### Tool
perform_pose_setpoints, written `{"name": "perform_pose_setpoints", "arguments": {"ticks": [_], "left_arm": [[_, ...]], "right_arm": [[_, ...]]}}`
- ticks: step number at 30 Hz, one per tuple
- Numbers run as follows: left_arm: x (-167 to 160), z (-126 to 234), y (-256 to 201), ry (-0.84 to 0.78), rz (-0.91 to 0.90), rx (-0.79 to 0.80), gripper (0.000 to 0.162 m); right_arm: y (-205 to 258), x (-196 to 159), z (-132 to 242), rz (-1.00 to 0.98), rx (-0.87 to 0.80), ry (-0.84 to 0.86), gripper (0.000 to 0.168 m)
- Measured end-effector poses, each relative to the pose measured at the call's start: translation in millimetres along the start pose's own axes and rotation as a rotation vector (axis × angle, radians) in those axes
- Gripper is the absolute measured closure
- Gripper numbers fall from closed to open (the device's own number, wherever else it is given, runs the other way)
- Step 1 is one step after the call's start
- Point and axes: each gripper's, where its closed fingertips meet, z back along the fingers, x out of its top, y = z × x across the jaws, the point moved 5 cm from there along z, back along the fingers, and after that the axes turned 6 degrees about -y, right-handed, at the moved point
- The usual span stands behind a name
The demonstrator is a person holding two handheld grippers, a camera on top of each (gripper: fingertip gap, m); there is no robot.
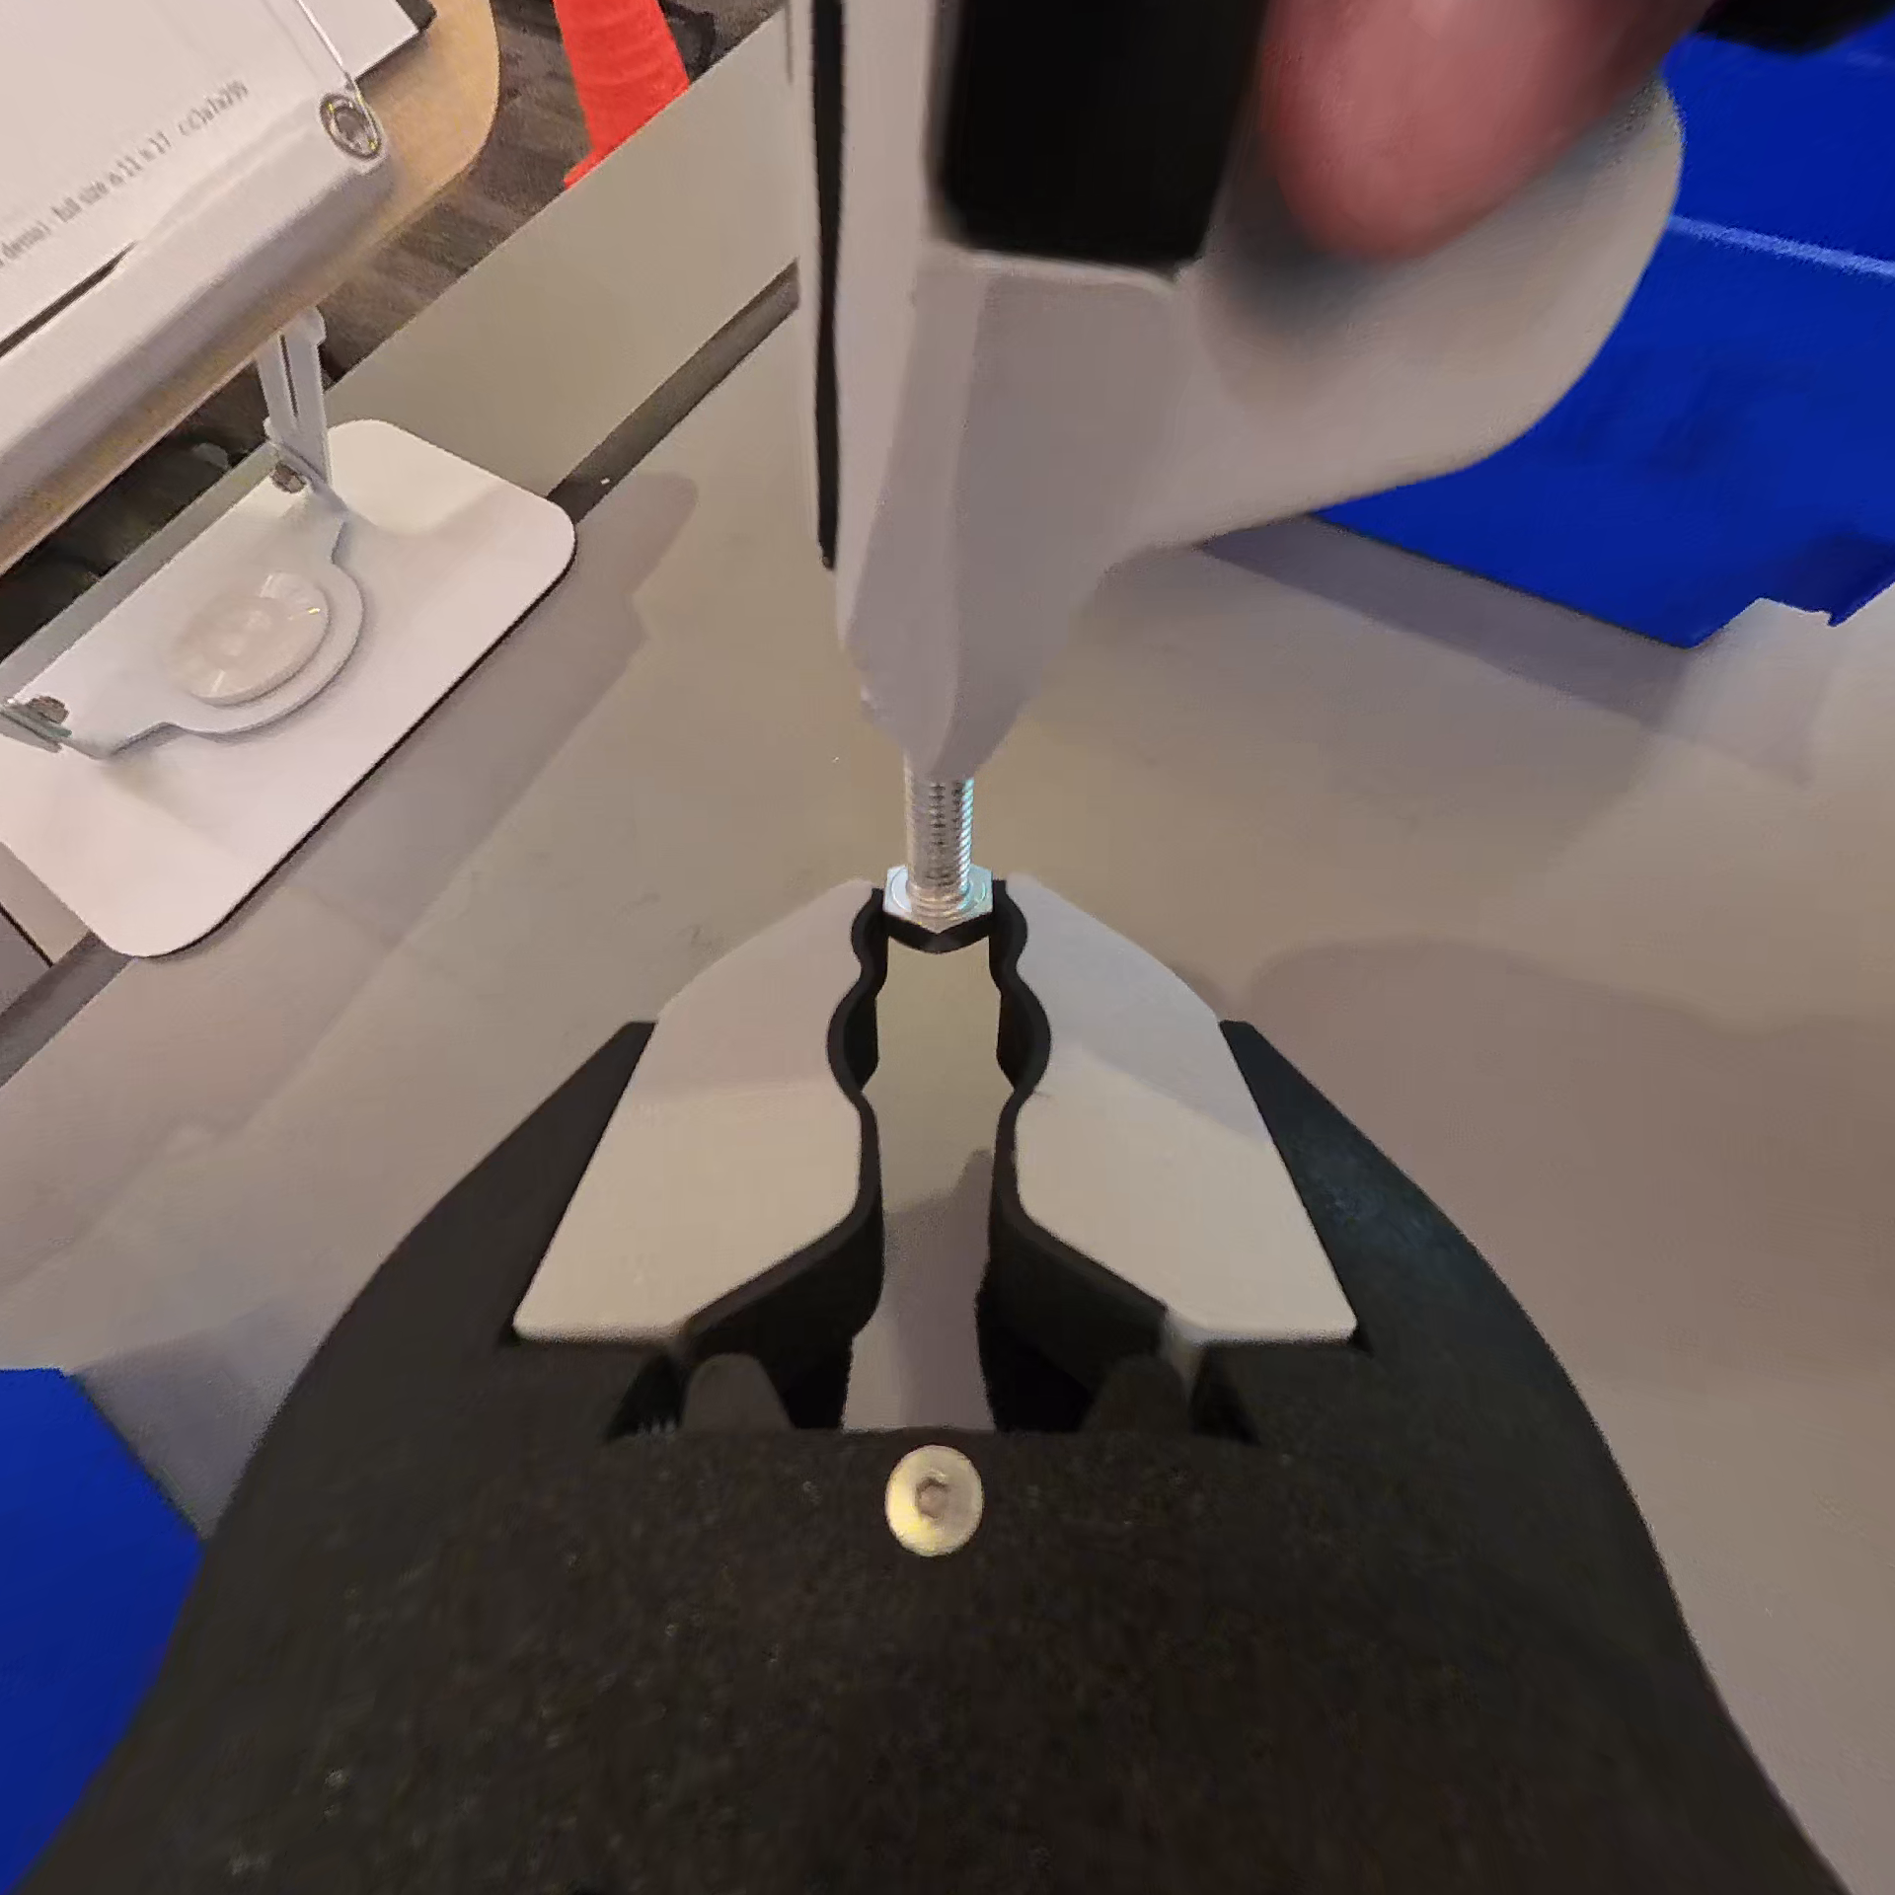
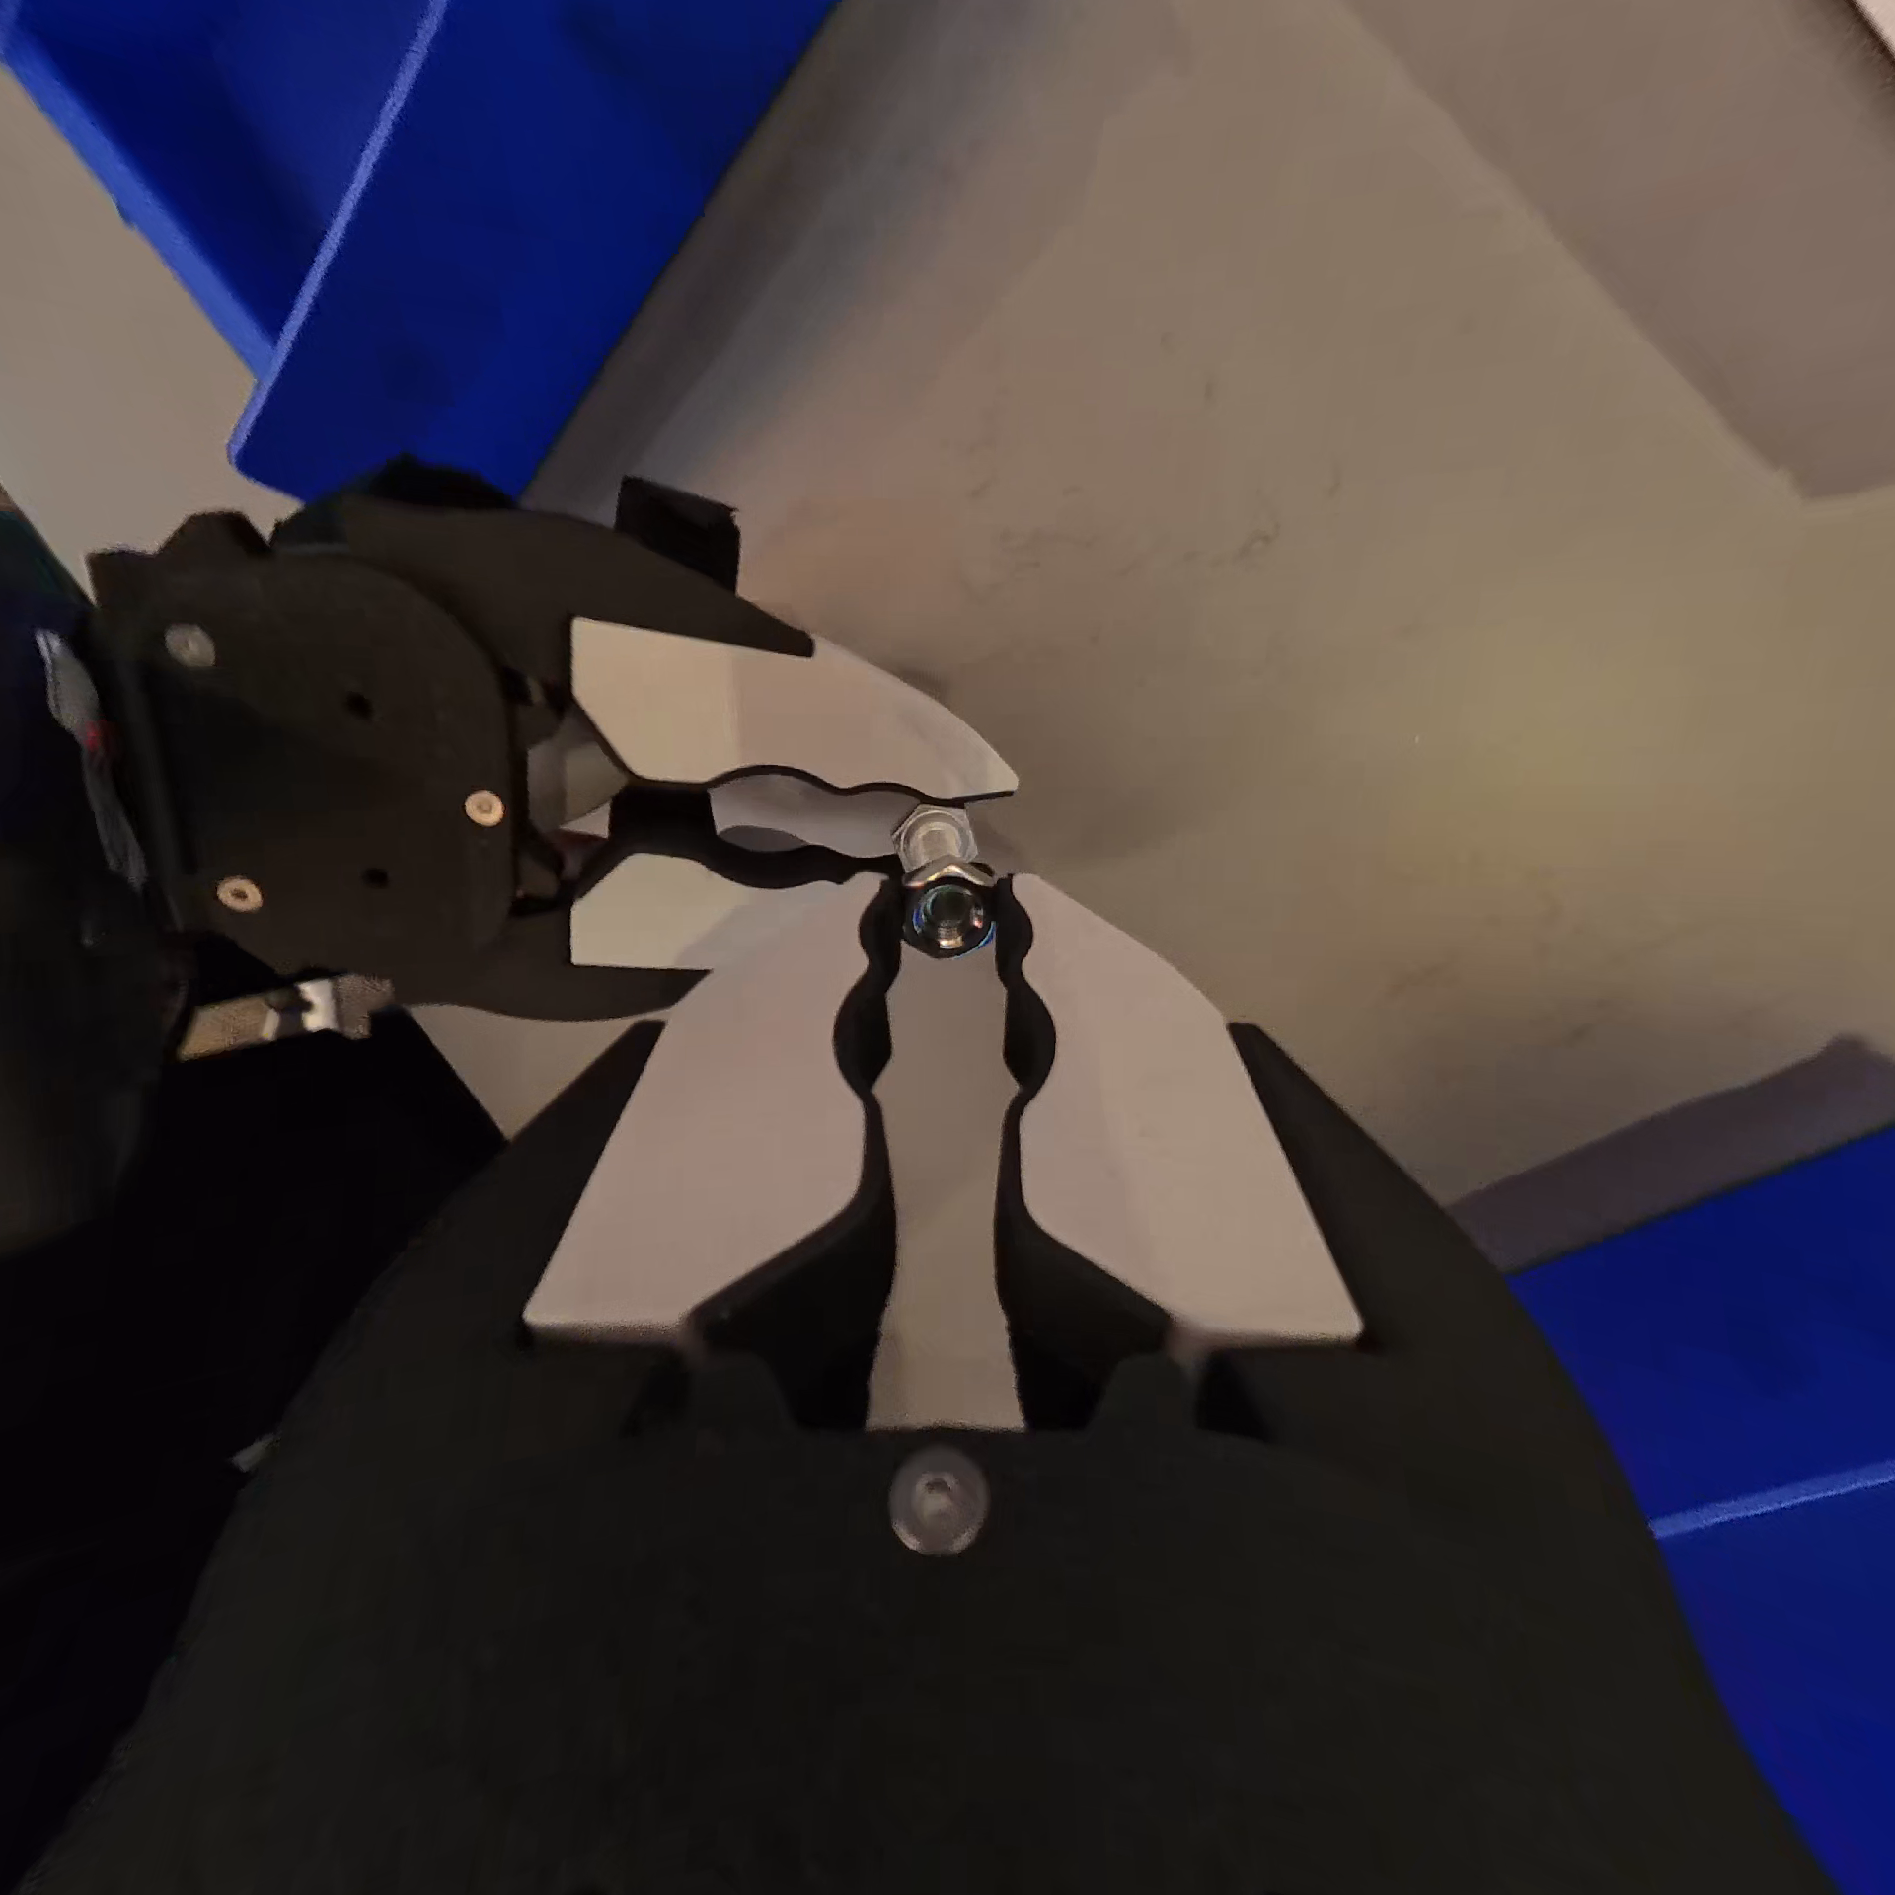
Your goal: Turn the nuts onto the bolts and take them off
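Note:
In the left wrist view my left gripper [image 1: 938,915] is shut on a silver hex nut [image 1: 936,904] at its fingertips. A threaded silver bolt [image 1: 938,829] rises out of the nut into the tip of my right gripper [image 1: 935,747], which comes down from above. In the right wrist view my right gripper [image 2: 945,904] is shut on the bolt head [image 2: 945,913], seen end-on. The left gripper [image 2: 941,831] comes in from the left and pinches the nut [image 2: 923,825] on the shaft. Both are held above the beige table [image 2: 1333,615].
Blue bins stand at the right [image 1: 1743,410] and at the lower left corner [image 1: 72,1538]; in the right wrist view bins show at the upper left [image 2: 410,256] and lower right [image 2: 1743,1436]. A white stand [image 1: 308,656] with a sheet holder is at the left. A fingertip [image 1: 1436,123] rests on the right gripper.

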Motion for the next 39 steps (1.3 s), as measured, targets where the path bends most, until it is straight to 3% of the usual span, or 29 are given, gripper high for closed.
{"name": "perform_pose_setpoints", "arguments": {"ticks": [4,10,13,16,21,24,26,29,34,39], "left_arm": [[-2,-1,1,0.013,0.007,0.005,0.144],[-1,3,1,-0.011,0.049,-0.039,0.144],[0,7,1,-0.037,0.092,-0.081,0.144],[-1,11,1,-0.073,0.121,-0.123,0.144],[7,32,-8,-0.262,0.2,-0.331,0.144],[12,47,-12,-0.342,0.262,-0.464,0.144],[17,55,-14,-0.403,0.288,-0.537,0.144],[19,62,-21,-0.428,0.299,-0.642,0.144],[21,62,-38,-0.416,0.274,-0.732,0.144],[22,61,-40,-0.411,0.274,-0.724,0.144]], "right_arm": [[-3,0,-3,-0.111,0.015,-0.007,0.151],[0,1,0,-0.088,0.025,-0.045,0.15],[4,5,6,-0.042,0.046,-0.088,0.135],[7,14,23,0.039,0.068,-0.174,0.13],[20,19,63,0.299,0.146,-0.526,0.125],[36,0,71,0.287,0.309,-0.832,0.112],[48,-16,63,0.248,0.433,-0.931,0.098],[66,-35,41,0.293,0.498,-0.972,0.085],[78,-42,20,0.351,0.578,-0.939,0.085],[78,-44,24,0.351,0.616,-0.956,0.091]]}}
